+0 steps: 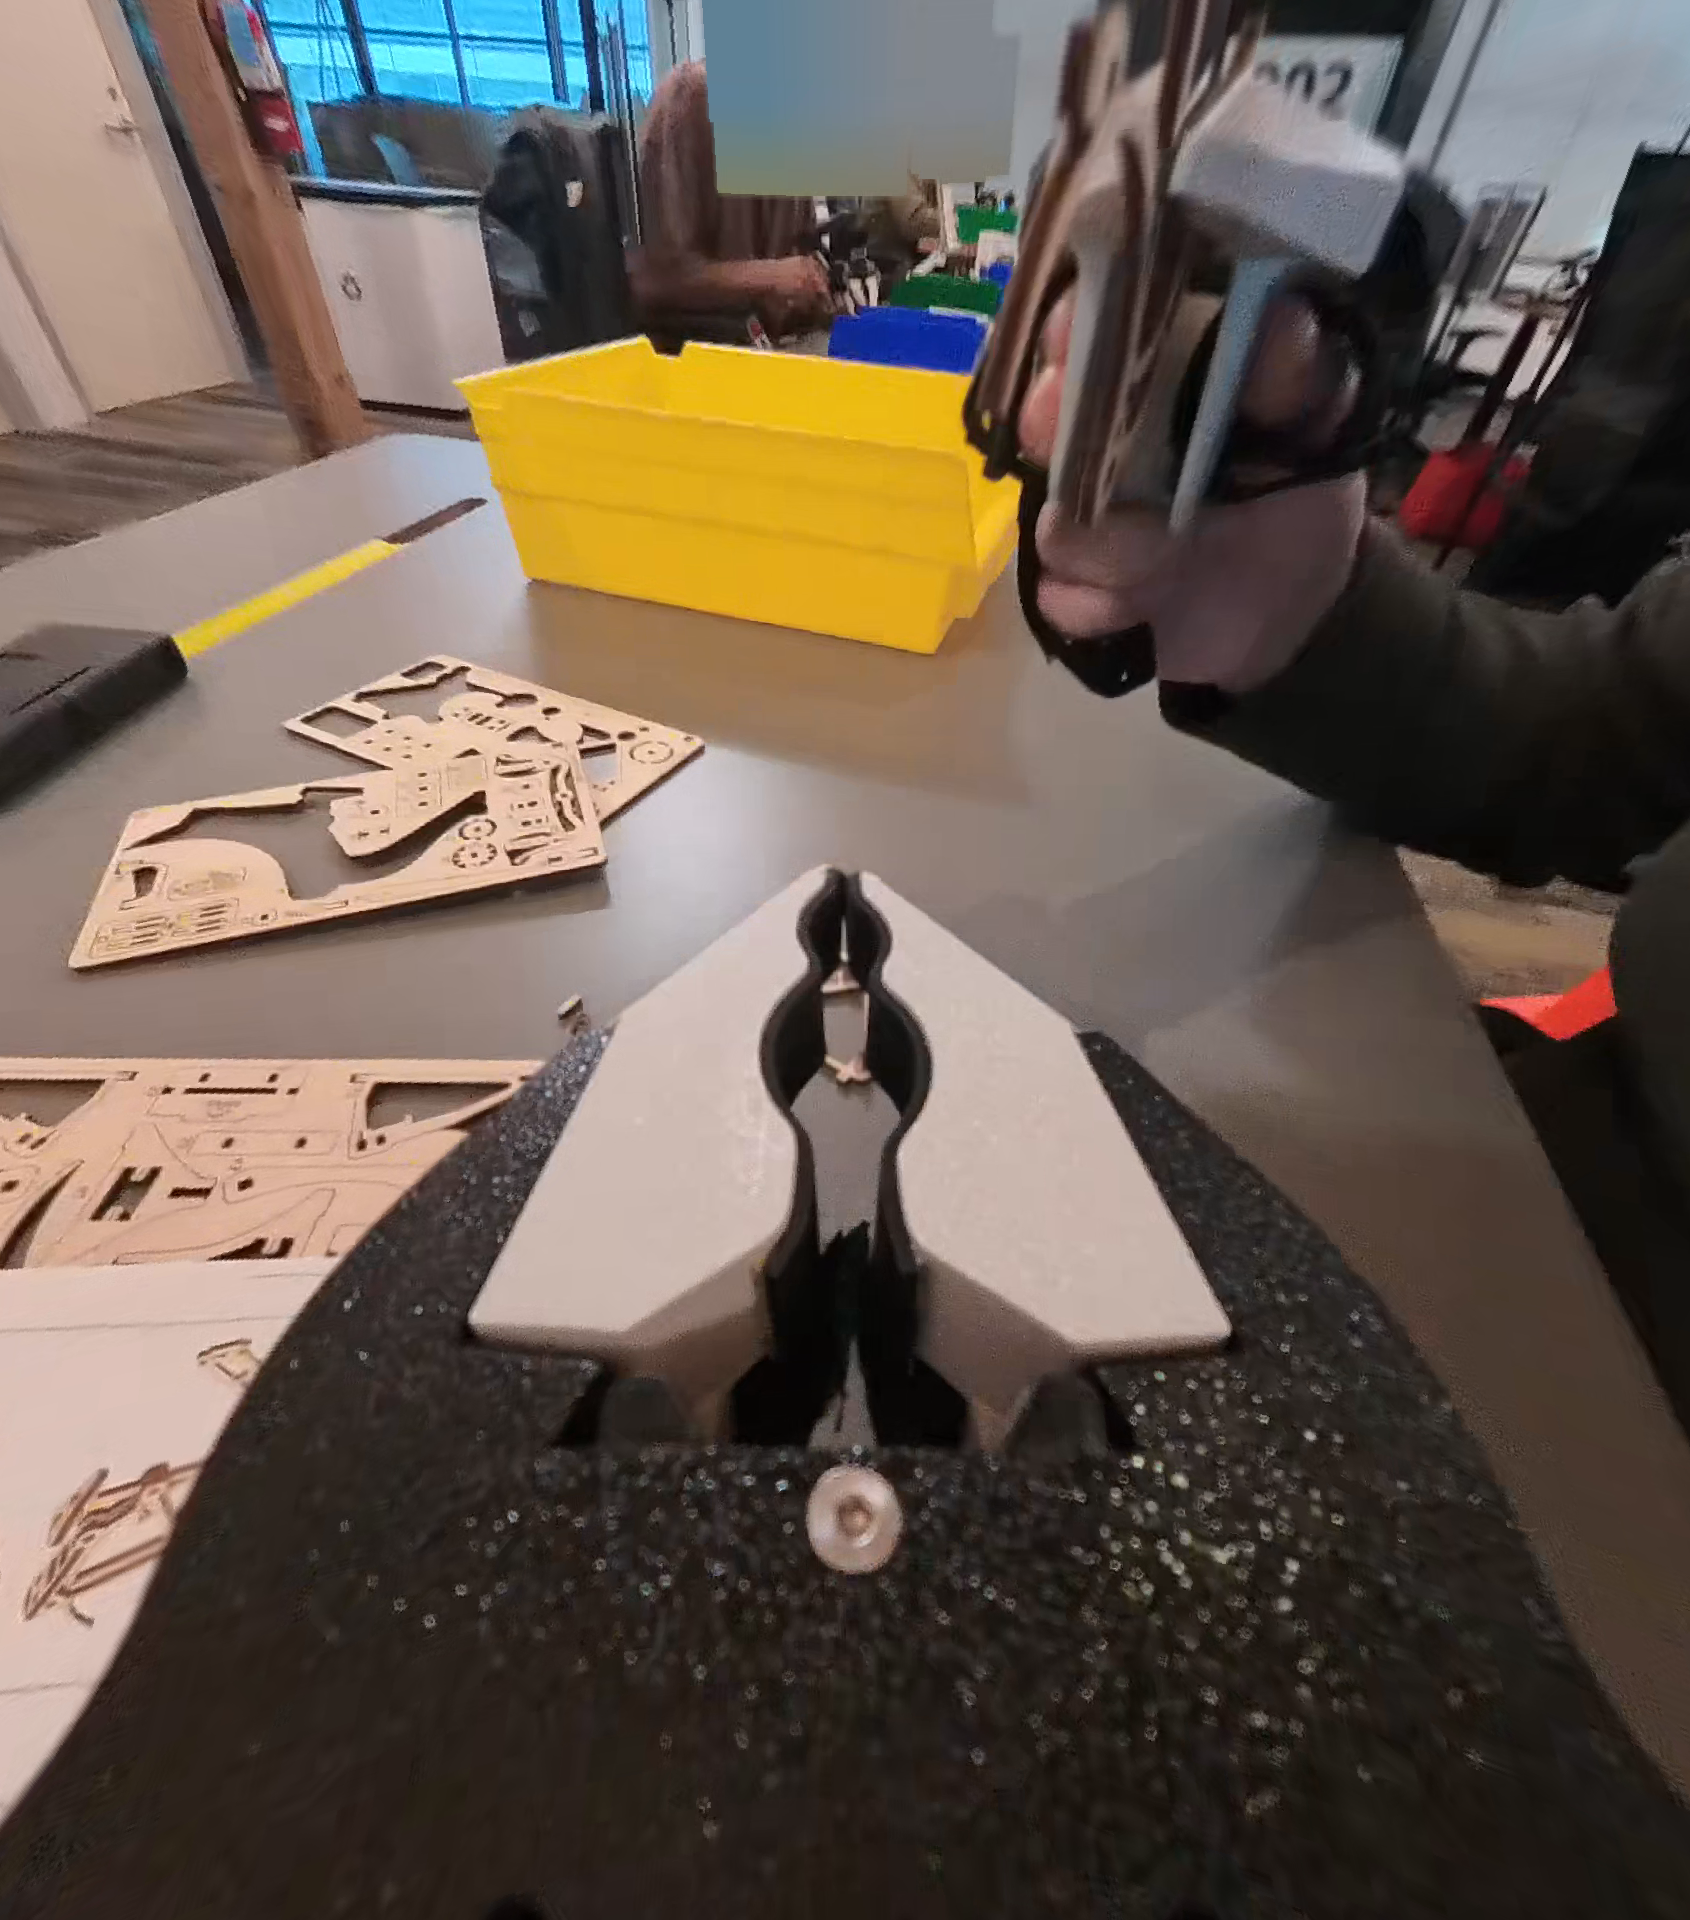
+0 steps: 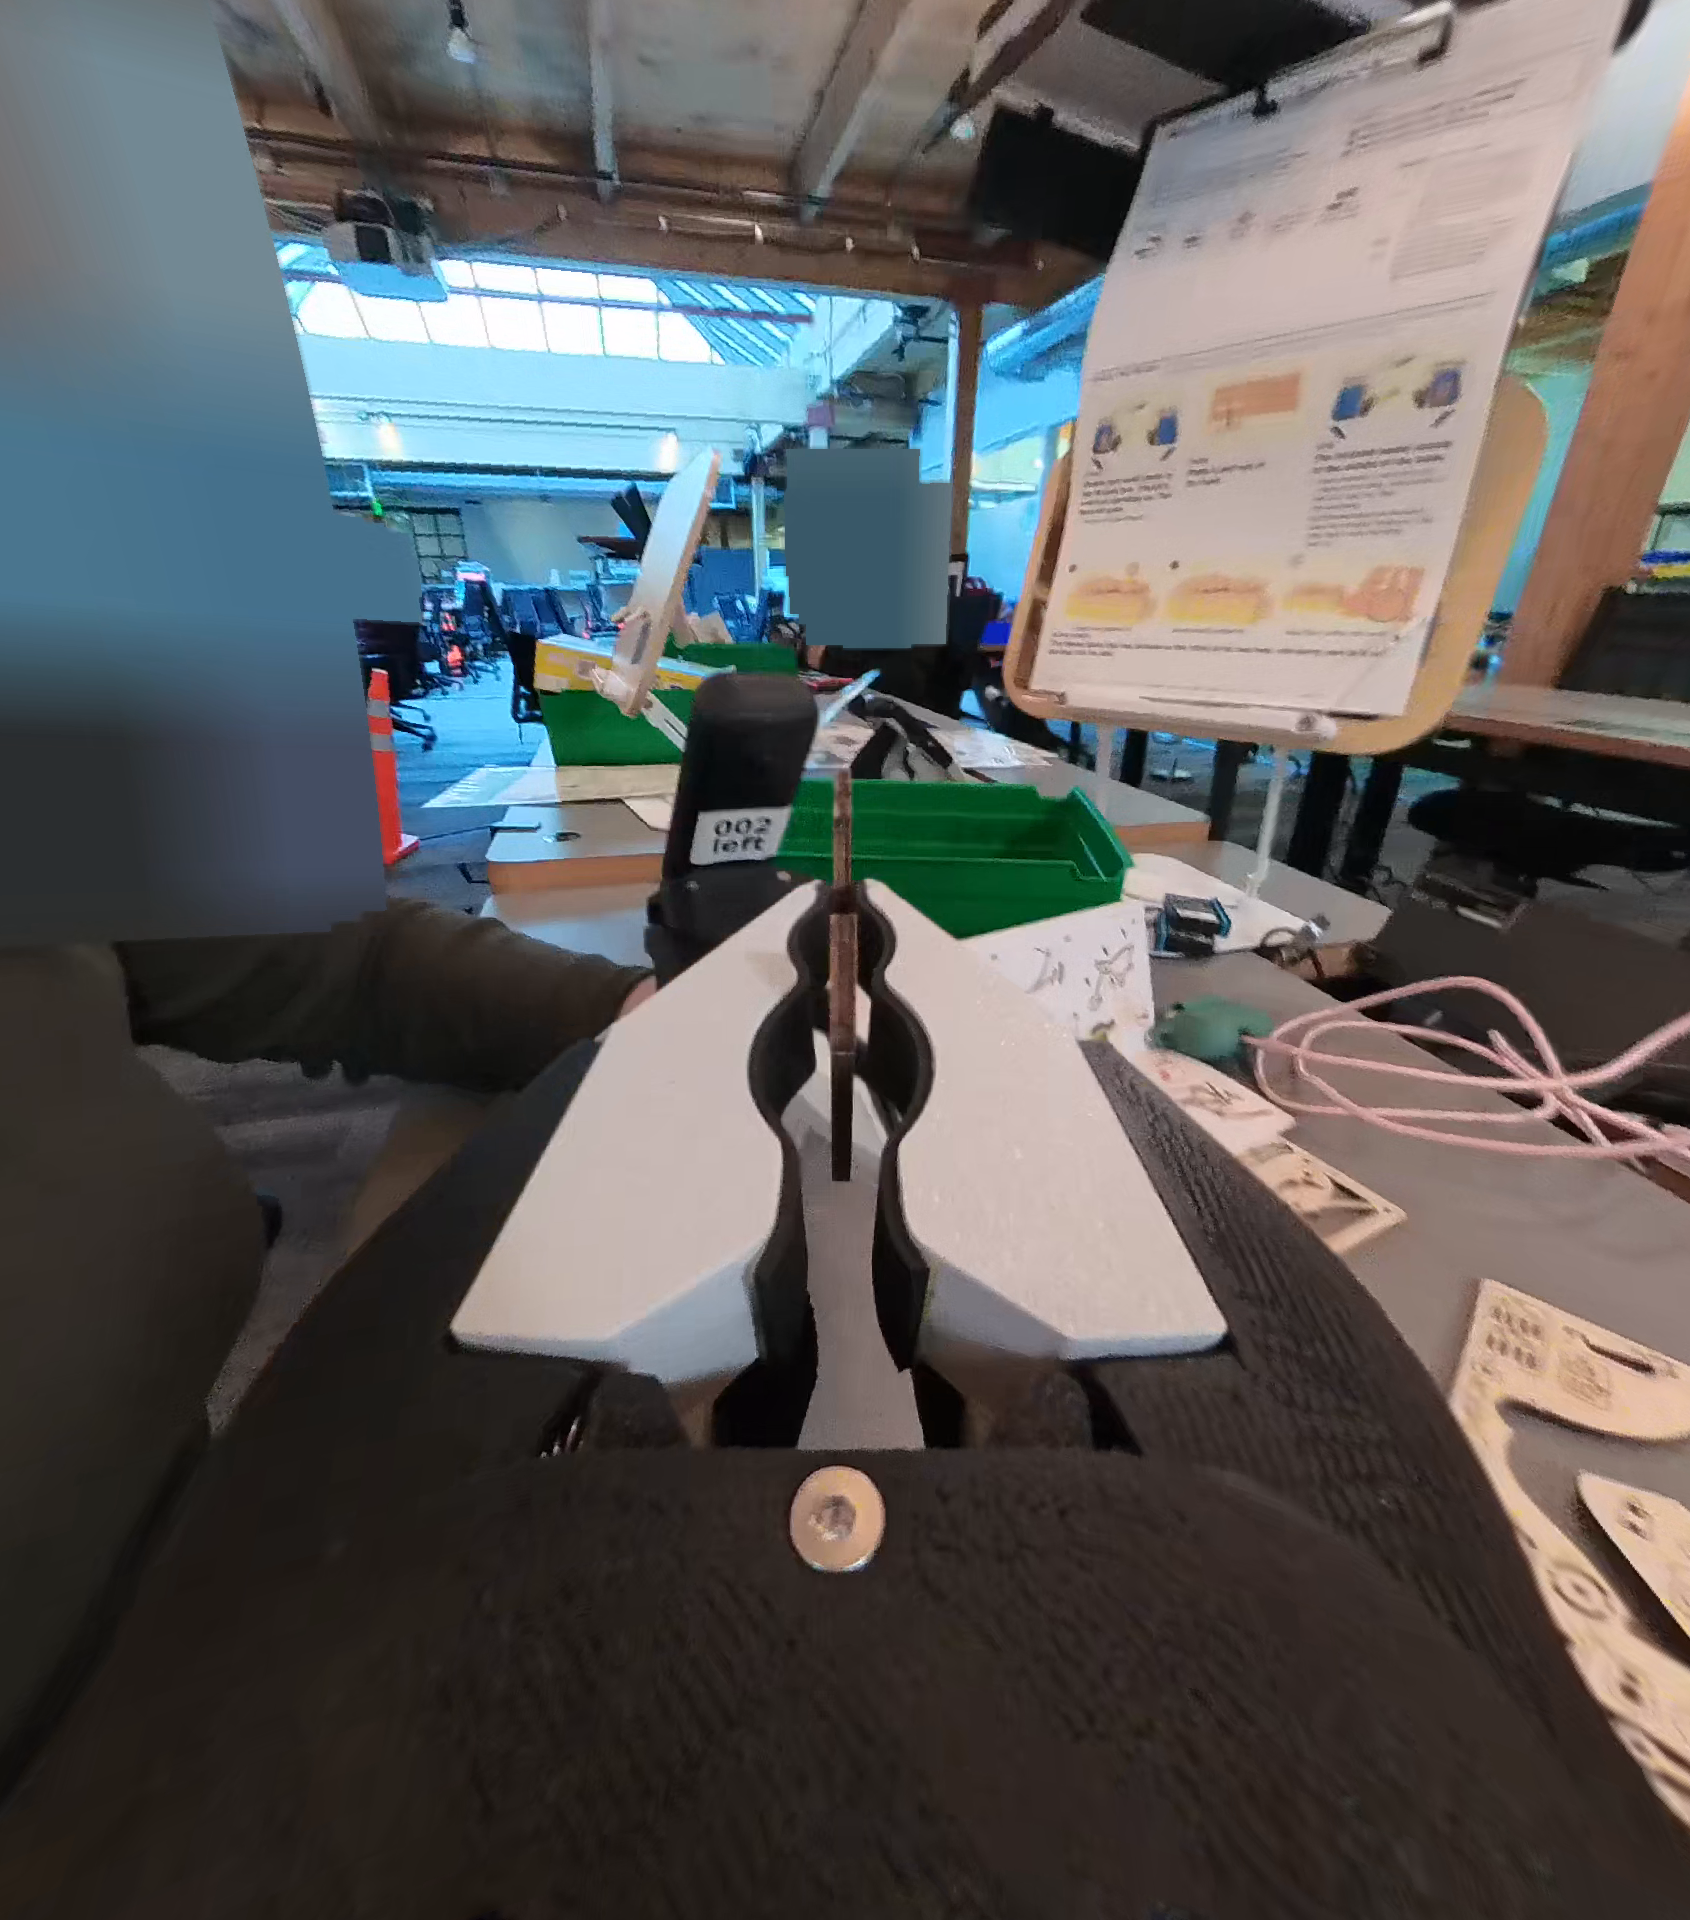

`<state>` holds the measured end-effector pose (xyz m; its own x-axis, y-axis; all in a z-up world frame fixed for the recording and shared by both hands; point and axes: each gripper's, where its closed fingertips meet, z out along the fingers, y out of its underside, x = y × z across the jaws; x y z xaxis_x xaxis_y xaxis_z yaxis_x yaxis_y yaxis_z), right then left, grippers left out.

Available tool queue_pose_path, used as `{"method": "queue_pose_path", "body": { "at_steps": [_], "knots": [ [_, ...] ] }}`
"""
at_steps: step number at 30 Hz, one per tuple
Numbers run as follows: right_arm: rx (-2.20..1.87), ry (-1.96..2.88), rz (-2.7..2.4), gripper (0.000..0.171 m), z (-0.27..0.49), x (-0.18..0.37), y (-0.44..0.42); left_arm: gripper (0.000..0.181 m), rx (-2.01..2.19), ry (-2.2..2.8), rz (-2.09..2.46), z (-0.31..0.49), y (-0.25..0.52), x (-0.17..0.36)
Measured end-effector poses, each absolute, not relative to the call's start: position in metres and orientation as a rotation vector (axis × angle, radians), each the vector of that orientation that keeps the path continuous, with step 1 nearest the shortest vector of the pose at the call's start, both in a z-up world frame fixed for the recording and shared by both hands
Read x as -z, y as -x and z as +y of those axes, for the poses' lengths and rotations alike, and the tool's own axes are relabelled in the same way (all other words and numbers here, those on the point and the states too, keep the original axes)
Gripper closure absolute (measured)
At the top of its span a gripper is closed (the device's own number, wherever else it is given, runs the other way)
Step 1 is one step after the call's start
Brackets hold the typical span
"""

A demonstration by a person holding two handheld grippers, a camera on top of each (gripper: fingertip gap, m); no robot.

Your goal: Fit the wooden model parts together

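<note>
In the left wrist view my left gripper [image 1: 843,891] is low over the grey table [image 1: 1028,790] with its pads closed. A small pale wooden part [image 1: 846,1068] shows between the pads. My right gripper [image 1: 1163,343] is raised at the upper right, blurred, shut on a brown wooden model assembly [image 1: 1049,208]. In the right wrist view my right gripper [image 2: 841,896] is shut on a thin wooden plate [image 2: 841,997] seen edge-on, which sticks out past the tips. The left gripper's black body [image 2: 737,769] stands just behind it.
A yellow bin [image 1: 747,499] stands at the back of the table. Laser-cut wooden sheets [image 1: 384,821] [image 1: 145,1153] lie to the left, along with a black and yellow tool [image 1: 10,717]. A green bin [image 2: 966,842], an instruction board [image 2: 1288,416], pink cable [image 2: 1547,1070] and more sheets [image 2: 1599,1455] lie to the right. The gap from one gripper's tips to the other's is roughly 11 cm.
</note>
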<state>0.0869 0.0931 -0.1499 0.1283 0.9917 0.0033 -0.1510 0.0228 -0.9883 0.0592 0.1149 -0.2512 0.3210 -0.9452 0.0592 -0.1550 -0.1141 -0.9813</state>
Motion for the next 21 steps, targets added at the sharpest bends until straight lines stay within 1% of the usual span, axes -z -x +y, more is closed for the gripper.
{"method": "queue_pose_path", "body": {
  "at_steps": [6, 7, 9, 11, 13, 15, 18, 21],
  "knots": [
    [-1.173, 1.442, -1.086, 0.171, 0.112, 0.191, -0.103, 0.181, 0.899, 1.545, 0.999, 0.123, -0.052, 0.251],
    [-1.19, 1.49, -1.079, 0.171, 0.114, 0.197, -0.105, 0.174, 0.859, 1.542, 0.998, 0.125, -0.051, 0.252],
    [-1.244, 1.547, -1.082, 0.171, 0.115, 0.207, -0.107, 0.147, 0.753, 1.512, 1.006, 0.13, -0.05, 0.254],
    [-1.305, 1.558, -1.086, 0.171, 0.113, 0.212, -0.105, 0.126, 0.719, 1.445, 1.038, 0.124, -0.055, 0.253],
    [-1.375, 1.547, -1.091, 0.171, 0.108, 0.215, -0.101, 0.122, 0.81, 1.384, 1.085, 0.107, -0.066, 0.25],
    [-1.421, 1.538, -1.101, 0.171, 0.104, 0.218, -0.098, 0.124, 0.934, 1.379, 1.079, 0.095, -0.074, 0.246],
    [-1.443, 1.528, -1.124, 0.171, 0.1, 0.221, -0.095, 0.142, 1.054, 1.395, 1.04, 0.091, -0.076, 0.241],
    [-1.462, 1.515, -1.126, 0.171, 0.099, 0.222, -0.094, 0.164, 1.147, 1.386, 0.988, 0.092, -0.071, 0.234]
  ]
}}
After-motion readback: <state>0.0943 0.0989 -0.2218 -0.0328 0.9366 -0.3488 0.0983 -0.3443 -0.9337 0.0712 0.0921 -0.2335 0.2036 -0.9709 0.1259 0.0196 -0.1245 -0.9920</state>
